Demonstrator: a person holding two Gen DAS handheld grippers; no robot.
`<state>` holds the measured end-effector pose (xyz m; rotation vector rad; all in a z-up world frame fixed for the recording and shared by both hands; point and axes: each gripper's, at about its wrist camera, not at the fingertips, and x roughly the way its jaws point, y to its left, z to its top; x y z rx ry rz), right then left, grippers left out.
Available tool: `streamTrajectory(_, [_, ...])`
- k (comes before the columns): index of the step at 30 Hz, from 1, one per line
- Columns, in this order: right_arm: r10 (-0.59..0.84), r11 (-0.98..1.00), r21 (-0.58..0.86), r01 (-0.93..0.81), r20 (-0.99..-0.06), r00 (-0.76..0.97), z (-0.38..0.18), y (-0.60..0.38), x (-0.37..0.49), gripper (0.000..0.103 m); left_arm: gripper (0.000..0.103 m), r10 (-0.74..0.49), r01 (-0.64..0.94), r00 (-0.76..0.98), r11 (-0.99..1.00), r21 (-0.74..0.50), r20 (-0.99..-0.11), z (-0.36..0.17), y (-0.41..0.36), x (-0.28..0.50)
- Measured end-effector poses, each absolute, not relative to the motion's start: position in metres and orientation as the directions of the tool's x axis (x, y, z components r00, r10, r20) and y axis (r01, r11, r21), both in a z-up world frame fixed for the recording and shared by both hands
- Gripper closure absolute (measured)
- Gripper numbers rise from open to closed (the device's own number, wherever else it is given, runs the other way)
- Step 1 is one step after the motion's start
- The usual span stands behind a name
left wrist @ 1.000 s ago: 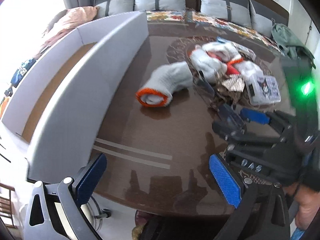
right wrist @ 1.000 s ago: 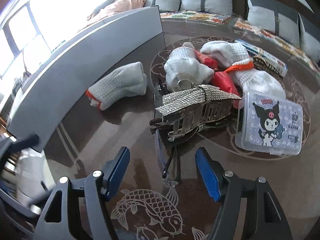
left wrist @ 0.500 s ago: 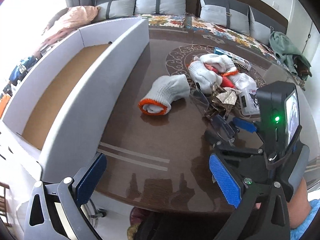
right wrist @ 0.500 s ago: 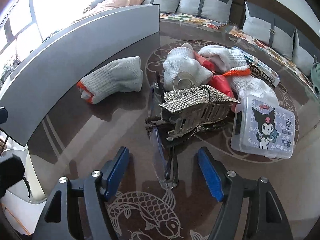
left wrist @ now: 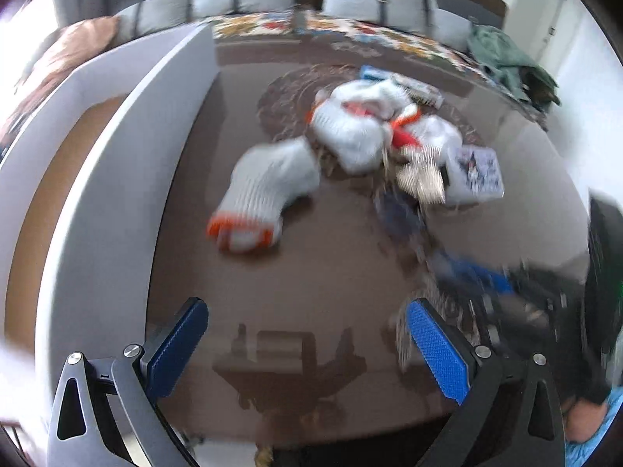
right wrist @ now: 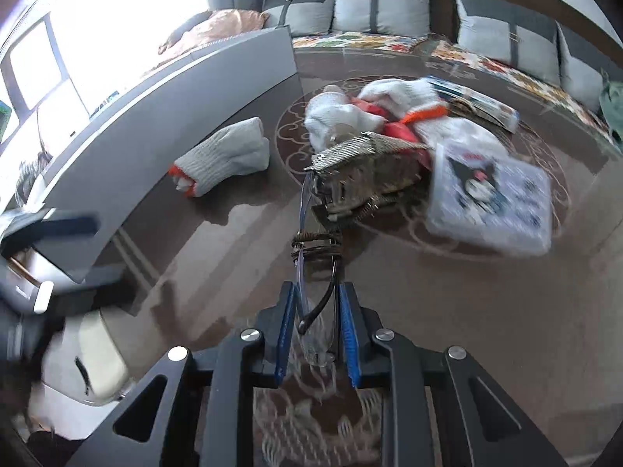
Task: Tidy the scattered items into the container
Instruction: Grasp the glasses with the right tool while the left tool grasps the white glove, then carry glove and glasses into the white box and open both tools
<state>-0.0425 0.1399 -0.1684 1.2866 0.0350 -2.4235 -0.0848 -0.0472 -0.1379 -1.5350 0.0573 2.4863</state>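
Nearest the right wrist camera, the right gripper (right wrist: 316,336) has its blue pads pressed together on a pair of glasses (right wrist: 311,303), pinching the folded frame and clear lens between them above the glossy brown tabletop (right wrist: 486,311). The glasses' far end reaches toward a sparkly silver clutch (right wrist: 362,171) that lies just beyond, and a thin band seems to be wound around the frame, though blur makes that uncertain. To the clutch's right sits a clear plastic box with a cartoon lid (right wrist: 494,202), touching the pile. Behind them lie white knit gloves with orange cuffs (right wrist: 389,105) heaped with something red, and a flat printed packet (right wrist: 475,103) at the back. One single glove (right wrist: 224,157) lies apart to the left, near the long grey wall of the container (right wrist: 175,132). From the left wrist camera, the left gripper (left wrist: 303,346) hangs with its jaws wide apart and nothing between them, over bare tabletop close to the container's (left wrist: 109,163) near wall, whose brown floor shows inside. At the far edge of the room stands a sofa with grey cushions (right wrist: 381,11).
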Motion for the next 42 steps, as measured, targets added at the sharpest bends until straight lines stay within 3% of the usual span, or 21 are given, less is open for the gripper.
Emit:
streamTrajectory(7, [-0.367,-0.921,0.231,0.312,-0.783,-0.502,-0.164,0.157,-0.030,0.080,0.000,0.047,-0.278,-0.399,-0.958,0.072,-0.916,-0.167,-0.031,-0.164])
streamTrajectory(11, [-0.382,-0.917,0.248,0.312,-0.769,-0.513,-0.158,0.158,-0.029,0.080,0.003,0.069,-0.299,-0.364,-0.953,0.046,-0.929,-0.183,-0.028,-0.179])
streamTrajectory(12, [-0.384,-0.917,0.250,0.312,-0.766,-0.515,-0.157,0.159,-0.028,0.080,0.009,0.096,-0.300,-0.353,-0.954,0.015,-0.931,-0.185,-0.030,-0.181])
streamTrajectory(14, [-0.384,-0.917,0.251,0.309,-0.762,-0.521,-0.154,0.159,-0.028,0.080,0.057,0.086,-0.269,-0.366,-0.963,0.016,-0.927,-0.184,-0.036,-0.179])
streamTrajectory(15, [-0.382,-0.919,0.249,0.307,-0.761,-0.525,-0.153,0.159,-0.028,0.080,0.071,0.091,-0.254,-0.363,-0.967,0.005,-0.928,-0.181,-0.041,-0.178])
streamTrajectory(17, [-0.376,-0.922,0.246,0.300,-0.758,-0.532,-0.152,0.159,-0.027,0.080,0.080,0.137,-0.228,-0.346,-0.972,-0.058,-0.928,-0.175,-0.050,-0.177])
streamTrajectory(25, [-0.368,-0.928,0.244,0.282,-0.719,-0.590,-0.128,0.157,-0.014,0.080,0.080,0.187,-0.172,-0.393,-0.977,-0.128,-0.900,-0.137,-0.055,-0.109])
streamTrajectory(31, [-0.361,-0.931,0.236,0.278,-0.699,-0.617,-0.106,0.160,-0.002,0.081,0.080,0.238,-0.157,-0.380,-0.969,-0.191,-0.894,-0.138,-0.050,-0.062])
streamTrajectory(42, [-0.353,-0.935,0.246,0.254,-0.677,-0.646,-0.085,0.165,0.005,0.081,0.080,0.277,-0.164,-0.409,-0.960,-0.228,-0.869,-0.126,-0.048,-0.039])
